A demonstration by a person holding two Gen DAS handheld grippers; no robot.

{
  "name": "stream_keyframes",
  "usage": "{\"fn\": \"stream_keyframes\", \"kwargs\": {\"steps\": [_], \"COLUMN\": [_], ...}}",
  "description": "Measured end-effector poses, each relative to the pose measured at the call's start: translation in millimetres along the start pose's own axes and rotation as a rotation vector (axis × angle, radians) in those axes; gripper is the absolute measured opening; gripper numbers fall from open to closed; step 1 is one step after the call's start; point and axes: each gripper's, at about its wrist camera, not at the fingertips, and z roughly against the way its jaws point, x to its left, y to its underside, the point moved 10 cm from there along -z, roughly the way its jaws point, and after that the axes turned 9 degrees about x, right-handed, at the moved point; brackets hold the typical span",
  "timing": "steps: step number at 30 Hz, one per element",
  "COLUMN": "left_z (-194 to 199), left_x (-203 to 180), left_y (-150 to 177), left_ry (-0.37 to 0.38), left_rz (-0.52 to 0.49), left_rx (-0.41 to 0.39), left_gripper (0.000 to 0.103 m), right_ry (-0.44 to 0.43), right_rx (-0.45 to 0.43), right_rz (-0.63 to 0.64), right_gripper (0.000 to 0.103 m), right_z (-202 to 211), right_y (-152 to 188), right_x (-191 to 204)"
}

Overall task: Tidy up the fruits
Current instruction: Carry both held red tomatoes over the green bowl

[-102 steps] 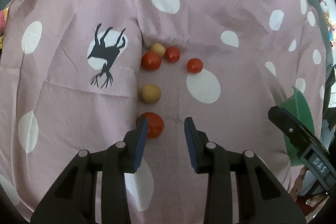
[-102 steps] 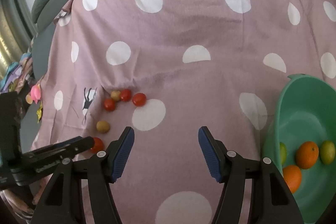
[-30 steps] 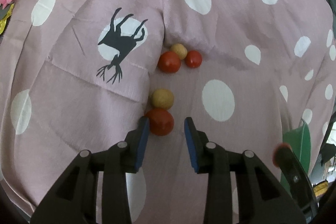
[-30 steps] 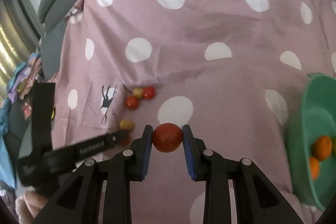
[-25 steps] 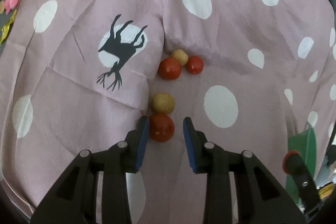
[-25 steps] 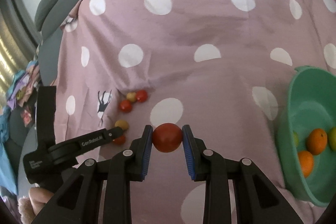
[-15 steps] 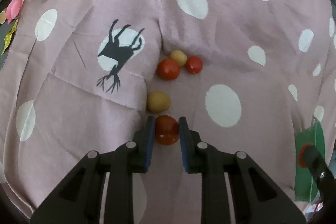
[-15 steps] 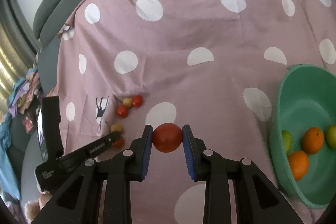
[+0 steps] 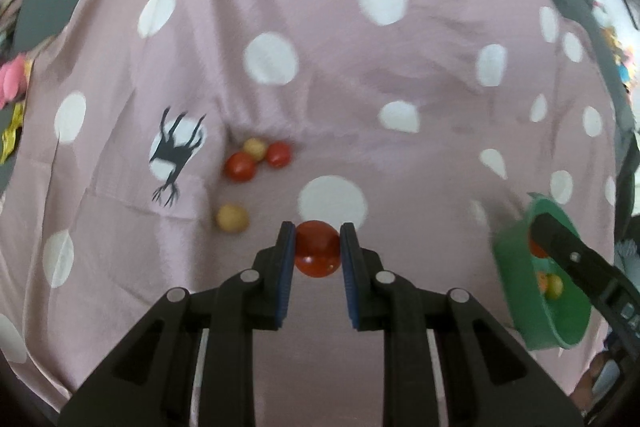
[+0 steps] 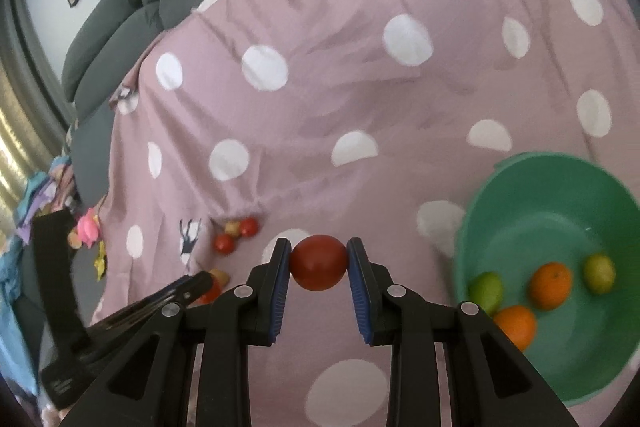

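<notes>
Two hand-held tools are raised over a pink cloth [image 10: 360, 99] with white dots that is spread on a grey sofa [image 10: 120, 27]. Each one is clenched on a red tomato.

The left tool [image 9: 317, 255] grips a round tomato [image 9: 318, 250] between its blue pads, above the cloth. Its jaws closed on the fruit a moment ago. The tomato is nearly a ball, so no long axis or pointing direction can be told.

The right tool [image 10: 319, 265] pinches a second, larger-looking tomato [image 10: 319, 262], slightly wider than tall, with its wide side running across from pad to pad.

Left on the cloth are a yellowish fruit [image 9: 232, 217] lying alone and, farther off by a fold, a cluster of two red tomatoes [image 9: 240, 166] touching a small yellow one [image 9: 255, 146].

To the right a green bowl [image 10: 540, 187] rests on the cloth. Inside it lie two oranges [image 10: 550, 285] and two green citrus fruits [image 10: 486, 291], close together near the bottom.
</notes>
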Motion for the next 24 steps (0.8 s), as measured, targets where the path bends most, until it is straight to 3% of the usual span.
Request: {"fn": "stream_keyframes", "kwargs": {"steps": [9, 24], "left_z": [35, 33], "left_x": [-71, -176], "left_y": [-6, 8], "left_ry": [0.046, 0.140], "left_rz": [-0.145, -0.309], "left_rx": [-0.117, -0.127], "left_gripper": [0.022, 0.022], "right_ry": [0.047, 0.123], "right_rx": [-0.079, -0.176], "right_rz": [-0.052, -0.233], "right_gripper": [0.031, 0.031], "right_z": [34, 81], "right_y": [-13, -16], "right_x": [-38, -124]}}
